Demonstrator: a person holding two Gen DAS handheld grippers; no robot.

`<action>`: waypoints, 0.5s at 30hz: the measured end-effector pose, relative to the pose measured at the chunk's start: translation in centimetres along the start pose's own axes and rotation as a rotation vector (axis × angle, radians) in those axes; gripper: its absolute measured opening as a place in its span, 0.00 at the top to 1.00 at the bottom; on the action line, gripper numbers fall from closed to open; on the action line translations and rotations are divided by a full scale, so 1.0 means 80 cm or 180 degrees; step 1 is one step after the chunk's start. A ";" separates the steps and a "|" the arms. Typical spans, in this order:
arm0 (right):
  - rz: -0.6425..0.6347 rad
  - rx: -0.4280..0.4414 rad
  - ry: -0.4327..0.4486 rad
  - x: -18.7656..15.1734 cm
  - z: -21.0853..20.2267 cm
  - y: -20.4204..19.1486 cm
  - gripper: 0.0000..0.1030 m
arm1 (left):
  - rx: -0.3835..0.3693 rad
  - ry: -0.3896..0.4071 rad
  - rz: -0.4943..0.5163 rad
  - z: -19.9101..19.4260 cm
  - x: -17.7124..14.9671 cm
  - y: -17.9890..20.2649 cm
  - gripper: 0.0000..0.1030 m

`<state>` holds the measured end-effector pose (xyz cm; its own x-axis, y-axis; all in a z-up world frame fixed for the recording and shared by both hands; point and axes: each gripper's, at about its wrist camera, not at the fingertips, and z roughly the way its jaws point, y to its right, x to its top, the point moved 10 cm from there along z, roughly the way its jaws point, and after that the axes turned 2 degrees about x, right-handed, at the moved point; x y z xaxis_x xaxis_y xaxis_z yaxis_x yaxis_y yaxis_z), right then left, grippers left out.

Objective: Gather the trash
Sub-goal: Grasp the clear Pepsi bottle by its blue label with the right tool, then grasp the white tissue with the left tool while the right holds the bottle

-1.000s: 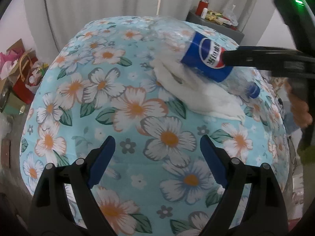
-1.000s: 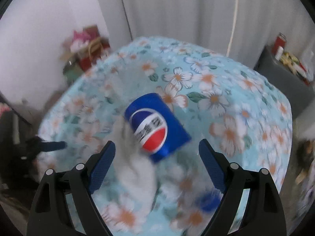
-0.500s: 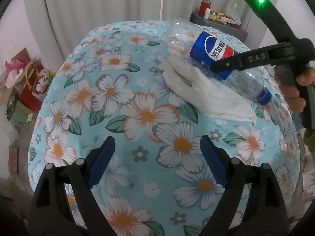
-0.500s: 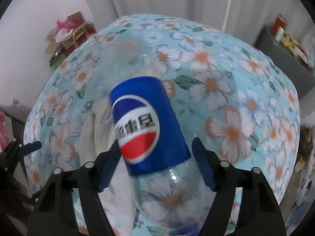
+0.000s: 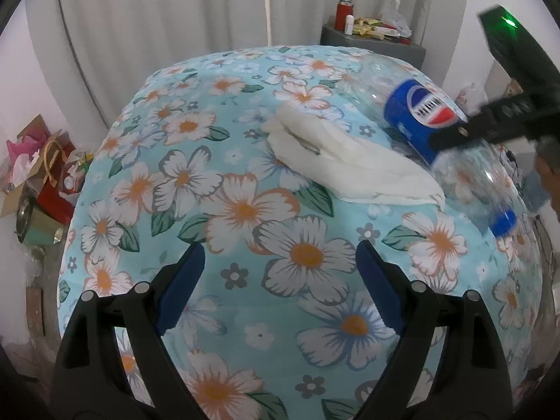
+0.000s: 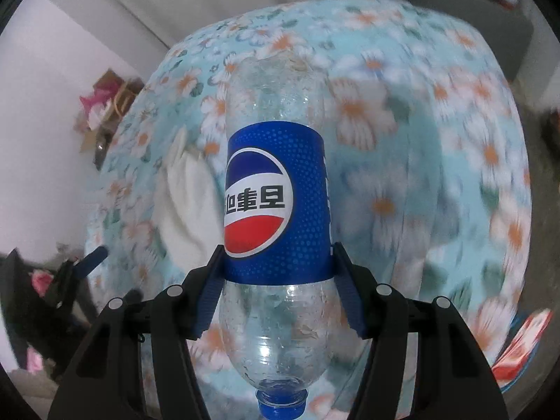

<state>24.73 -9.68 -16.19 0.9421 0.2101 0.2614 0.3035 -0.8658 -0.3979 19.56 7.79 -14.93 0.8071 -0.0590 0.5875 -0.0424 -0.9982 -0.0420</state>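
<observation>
An empty clear plastic Pepsi bottle (image 6: 276,203) with a blue label and blue cap sits between my right gripper's fingers. My right gripper (image 6: 276,273) is shut on the bottle at the label's lower edge, cap toward the camera. In the left wrist view the bottle (image 5: 420,119) is at the far right, clamped by the right gripper's finger (image 5: 490,122). A crumpled white tissue (image 5: 343,161) lies on the floral tablecloth (image 5: 175,182) beside the bottle; it also shows in the right wrist view (image 6: 185,210). My left gripper (image 5: 280,280) is open and empty, over the table's near part.
The round table has a light blue cloth with white and orange flowers. A grey side cabinet (image 5: 371,40) with a red can and small items stands at the back right. Gift bags and boxes (image 5: 38,175) sit on the floor at the left. White curtains hang behind.
My right gripper closed around the Pepsi bottle and now grips it at the label; the bottle has shifted right, off the tissue. My left gripper stayed open and drew back a little.
</observation>
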 end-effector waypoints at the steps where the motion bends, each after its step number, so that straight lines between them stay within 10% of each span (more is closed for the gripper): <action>1: 0.0068 0.0050 0.0008 -0.014 -0.002 0.000 0.44 | -0.0019 0.0000 0.0035 0.001 -0.001 0.002 0.19; 15: 0.0889 0.0350 0.0634 -0.141 -0.032 0.012 0.43 | -0.0964 0.0060 -0.0354 0.012 0.044 0.036 0.19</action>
<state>14.03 -14.02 -17.24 0.9479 -0.1296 0.2911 0.0620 -0.8209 -0.5677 22.88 4.74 -13.78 0.8057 0.0531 0.5900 -0.1303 -0.9557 0.2640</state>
